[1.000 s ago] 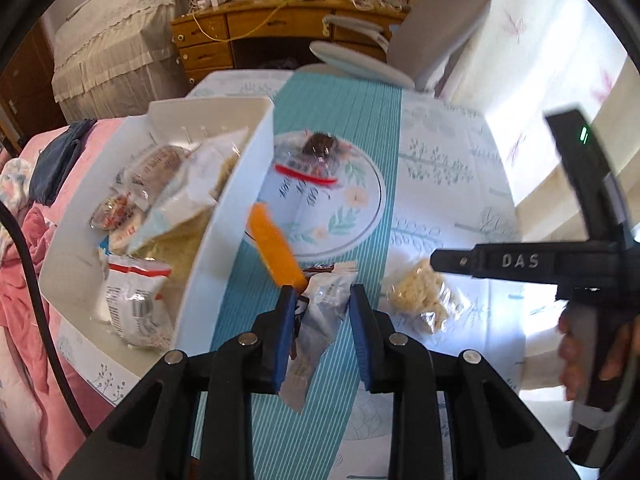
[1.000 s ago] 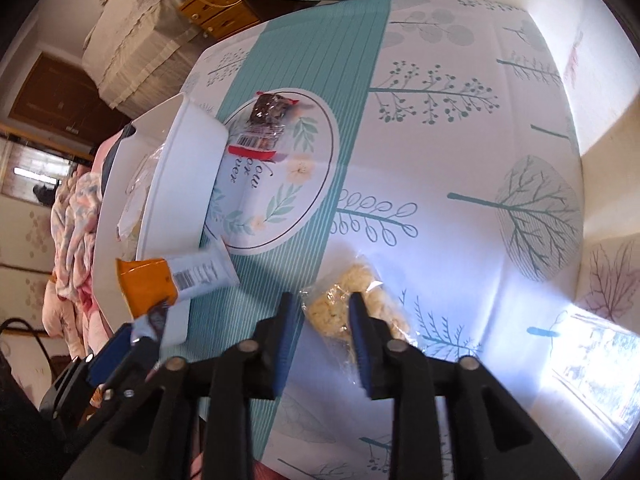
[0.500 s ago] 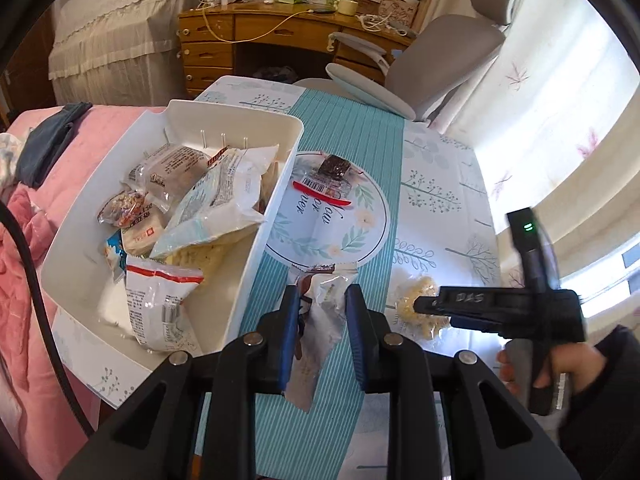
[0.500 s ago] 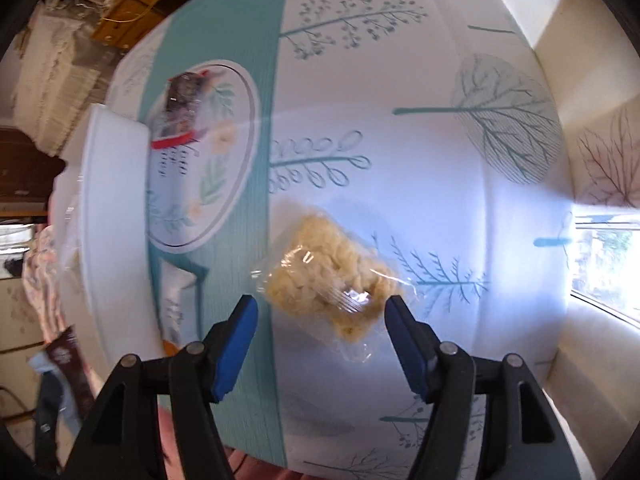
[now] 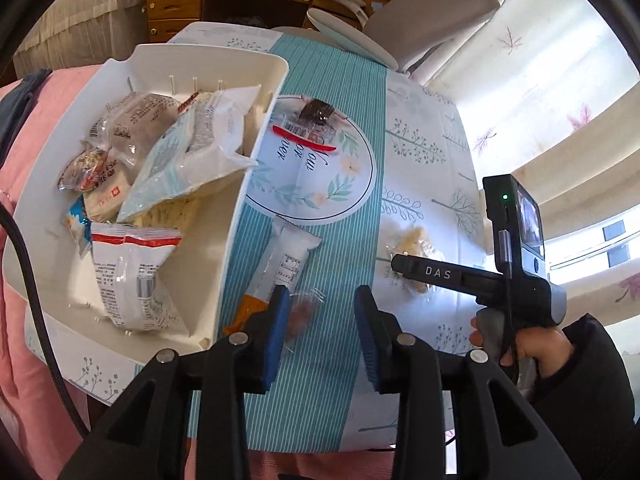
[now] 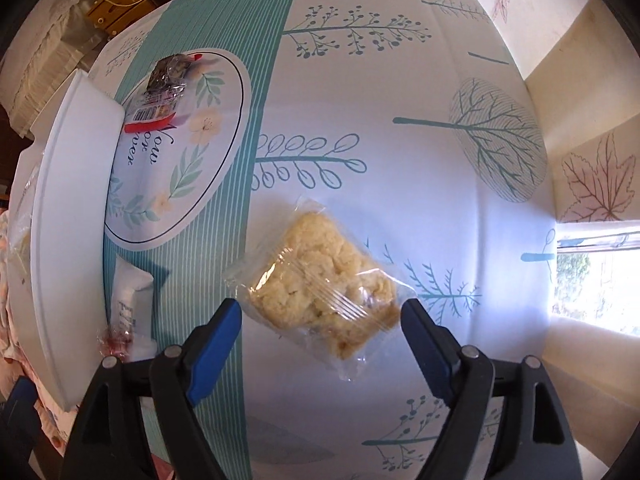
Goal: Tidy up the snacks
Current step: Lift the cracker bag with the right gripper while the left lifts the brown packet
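1. Your left tool has let go: its jaws stand spread, and the orange-ended wrapper now lies on the tabletop beside the white bin, not in it.
2. Your right tool has opened wide around the clear-bagged pastry, near the tabletop's near edge, ready to close.

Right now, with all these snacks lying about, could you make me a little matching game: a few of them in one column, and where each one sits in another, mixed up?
Things:
1. pale crumbly cake in clear wrap
2. dark brownie with the red label
3. white and orange bar
4. packet with red stripes

Places:
A. inside the white bin
B. on the round floral print
C. between the open fingers of the right gripper
D. on the teal stripes, beside the bin

Pairs: 1-C, 2-B, 3-D, 4-A
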